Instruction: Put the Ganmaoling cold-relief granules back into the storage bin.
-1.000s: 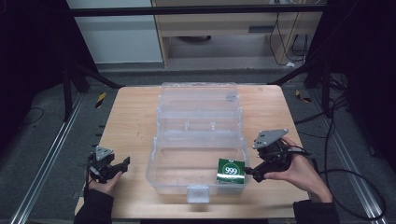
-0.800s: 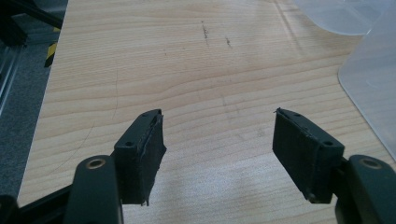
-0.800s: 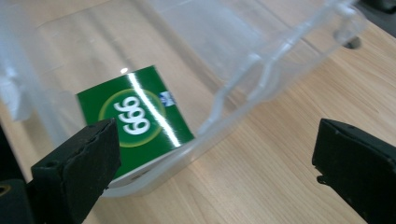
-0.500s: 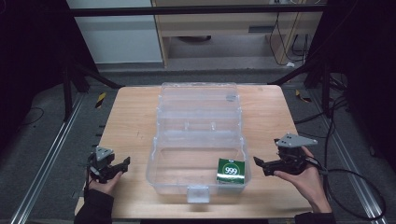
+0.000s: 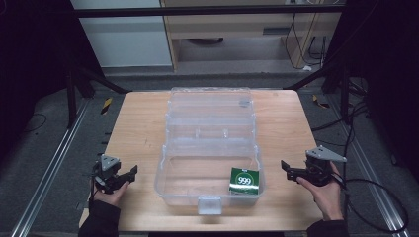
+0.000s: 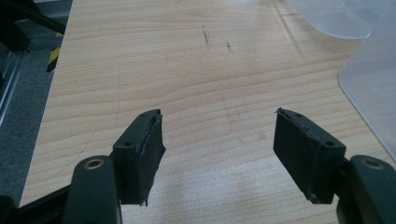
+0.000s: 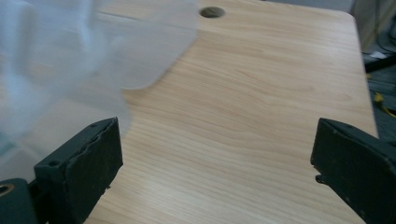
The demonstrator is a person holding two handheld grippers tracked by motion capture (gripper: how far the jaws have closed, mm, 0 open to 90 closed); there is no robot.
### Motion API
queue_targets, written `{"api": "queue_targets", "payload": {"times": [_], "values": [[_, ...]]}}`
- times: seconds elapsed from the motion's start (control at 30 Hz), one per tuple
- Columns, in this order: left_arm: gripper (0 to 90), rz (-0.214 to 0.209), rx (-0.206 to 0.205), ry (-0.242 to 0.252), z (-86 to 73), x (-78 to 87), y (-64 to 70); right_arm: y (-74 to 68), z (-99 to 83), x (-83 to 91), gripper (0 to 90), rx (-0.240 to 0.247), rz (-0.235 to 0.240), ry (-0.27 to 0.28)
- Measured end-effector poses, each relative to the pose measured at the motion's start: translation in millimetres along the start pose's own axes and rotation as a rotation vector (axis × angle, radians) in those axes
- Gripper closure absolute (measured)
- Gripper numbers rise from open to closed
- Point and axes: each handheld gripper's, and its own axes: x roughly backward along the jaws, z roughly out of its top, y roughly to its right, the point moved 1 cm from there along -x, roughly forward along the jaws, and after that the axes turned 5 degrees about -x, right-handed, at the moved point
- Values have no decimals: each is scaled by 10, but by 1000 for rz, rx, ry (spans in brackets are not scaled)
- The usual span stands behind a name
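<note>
1. The green box [image 5: 244,180] lies inside the clear case [image 5: 210,148], front right corner.
2. The right tool [image 5: 289,171] hovers beside the case, jaws spread, empty.
3. The left tool [image 5: 129,173] rests agape over the desk [image 5: 138,128].

We are looking at a lab or recording workspace rather than a home. A plain wooden table [image 5: 143,123] stands inside a dark metal frame [image 5: 207,10], with rails [image 5: 47,168] on the grey floor and cables [image 5: 365,182] trailing beside it. Behind it are a bare white cabinet [image 5: 123,39] and a wooden bench [image 5: 237,24] with more wiring.
</note>
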Motion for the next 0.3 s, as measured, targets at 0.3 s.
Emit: {"api": "queue_targets", "payload": {"times": [0.3], "values": [[314, 2, 0, 1, -13, -17, -14, 219, -218, -110, 8, -51, -91, -35]]}}
